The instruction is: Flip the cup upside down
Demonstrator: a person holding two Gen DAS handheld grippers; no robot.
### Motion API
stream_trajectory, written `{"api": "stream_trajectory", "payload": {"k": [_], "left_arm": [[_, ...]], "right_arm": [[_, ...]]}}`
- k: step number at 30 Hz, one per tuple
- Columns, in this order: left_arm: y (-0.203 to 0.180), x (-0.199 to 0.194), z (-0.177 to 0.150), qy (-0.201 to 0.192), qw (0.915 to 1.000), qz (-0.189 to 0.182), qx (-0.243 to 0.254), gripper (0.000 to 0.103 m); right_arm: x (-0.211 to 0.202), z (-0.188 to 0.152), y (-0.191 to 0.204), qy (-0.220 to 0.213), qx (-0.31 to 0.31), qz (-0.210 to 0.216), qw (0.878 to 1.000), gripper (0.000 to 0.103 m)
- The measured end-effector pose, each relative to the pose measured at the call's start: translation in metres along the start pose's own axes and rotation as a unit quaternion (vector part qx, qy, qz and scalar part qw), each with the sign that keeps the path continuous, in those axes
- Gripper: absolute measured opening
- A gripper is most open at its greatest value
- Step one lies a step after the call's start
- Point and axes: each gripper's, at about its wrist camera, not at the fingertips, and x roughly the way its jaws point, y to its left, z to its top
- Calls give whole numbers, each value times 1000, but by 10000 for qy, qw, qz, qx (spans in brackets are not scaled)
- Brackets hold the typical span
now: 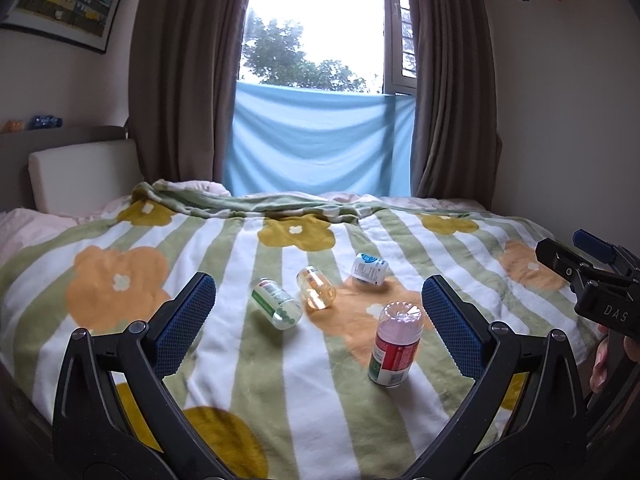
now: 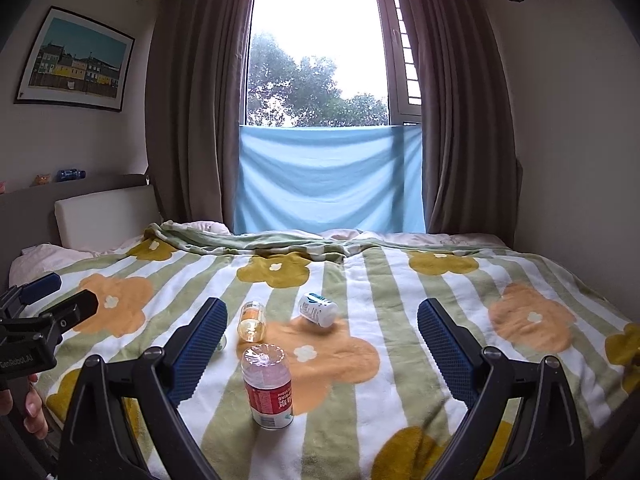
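Note:
Four small bottles rest on a flowered blanket (image 1: 224, 360). A red-labelled bottle (image 1: 396, 346) (image 2: 268, 386) stands on end with its clear moulded end up and its print inverted. A green-labelled bottle (image 1: 276, 304), an amber bottle (image 1: 316, 288) (image 2: 252, 322) and a white bottle with a blue label (image 1: 370, 268) (image 2: 318, 310) lie on their sides behind it. My left gripper (image 1: 316, 284) (image 2: 74, 290) hovers open above the near bottles. My right gripper (image 2: 322, 306) (image 1: 562, 242) is open too, just right of the left one. Neither holds anything.
The blanket covers a bed with a white padded headboard (image 2: 104, 212) at the left. Grey curtains (image 2: 192, 120) and a blue cloth (image 2: 328, 176) hang at the window behind. A hand (image 2: 34, 412) holds the left gripper.

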Motion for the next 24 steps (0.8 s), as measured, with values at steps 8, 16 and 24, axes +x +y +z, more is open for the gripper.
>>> {"api": "stream_trajectory", "payload": {"k": [8, 16, 24], "left_arm": [[-1, -1, -1, -12, 10000, 8, 28, 103], [-2, -1, 0, 5, 10000, 4, 69, 103], [-5, -1, 2, -14, 10000, -16, 82, 103]], "right_arm": [[0, 0, 0, -7, -6, 0, 10000, 95], [0, 0, 0, -5, -3, 4, 10000, 95], [0, 0, 1, 3, -5, 8, 10000, 95]]}}
